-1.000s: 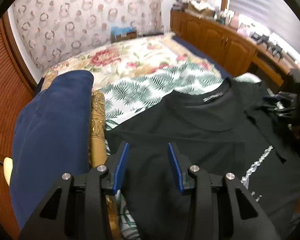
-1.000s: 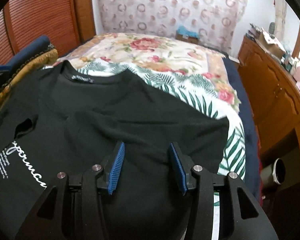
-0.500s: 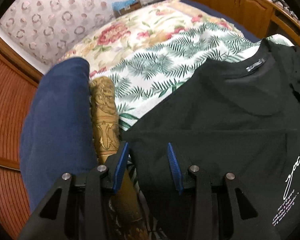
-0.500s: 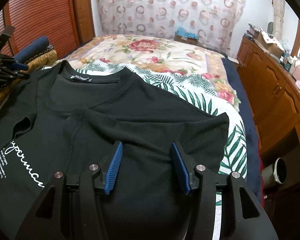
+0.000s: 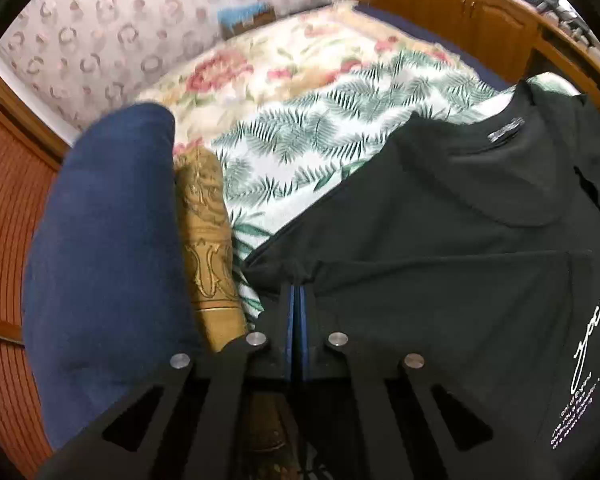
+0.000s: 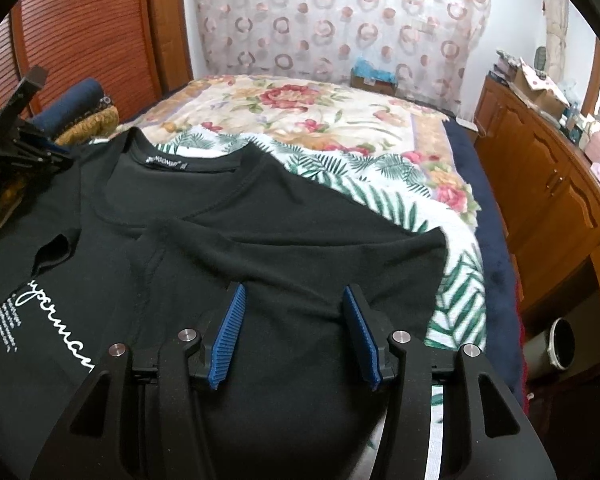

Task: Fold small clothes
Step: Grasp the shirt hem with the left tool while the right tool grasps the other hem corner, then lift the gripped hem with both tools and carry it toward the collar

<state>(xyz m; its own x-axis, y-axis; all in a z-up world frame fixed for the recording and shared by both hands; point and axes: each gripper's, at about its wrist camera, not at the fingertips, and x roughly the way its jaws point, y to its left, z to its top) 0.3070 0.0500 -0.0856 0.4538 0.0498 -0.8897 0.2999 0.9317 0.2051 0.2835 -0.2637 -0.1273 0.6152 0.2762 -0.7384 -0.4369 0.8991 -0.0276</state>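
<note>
1. Bed covered by a floral quilt in cream, pink and gold point(image 6: 300, 112), filling the middle of the room; a white sheet printed with green fern leaves point(image 5: 320, 148) lies across its near part.
2. Wooden cabinet run with panelled brown doors point(image 6: 548, 184) along the right side of the bed, its top crowded with small items too blurred to name.
3. White curtain patterned with pink-brown rings point(image 6: 340, 20) hanging behind the head of the bed.
4. Black short-sleeved T-shirt with white cursive lettering point(image 6: 260, 248), spread flat on the fern sheet at the near end of the bed, collar label toward the headboard. One sleeve is folded inward over the chest.
5. Dark blue padded roll of fabric point(image 5: 104, 248), at the left edge of the bed.
6. Gold embossed cylindrical bolster point(image 5: 208, 248), touching the blue roll, just beside the shirt's left edge.
7. Left gripper point(image 5: 294, 292), black frame with blue ribbed pads: its jaws have just been closing and now pinch the T-shirt's left sleeve edge, the cloth puckered at the tips.
8. Right gripper point(image 6: 294, 302), same build: jaws stand apart over the folded-in black cloth, pads pressing nothing.
</note>
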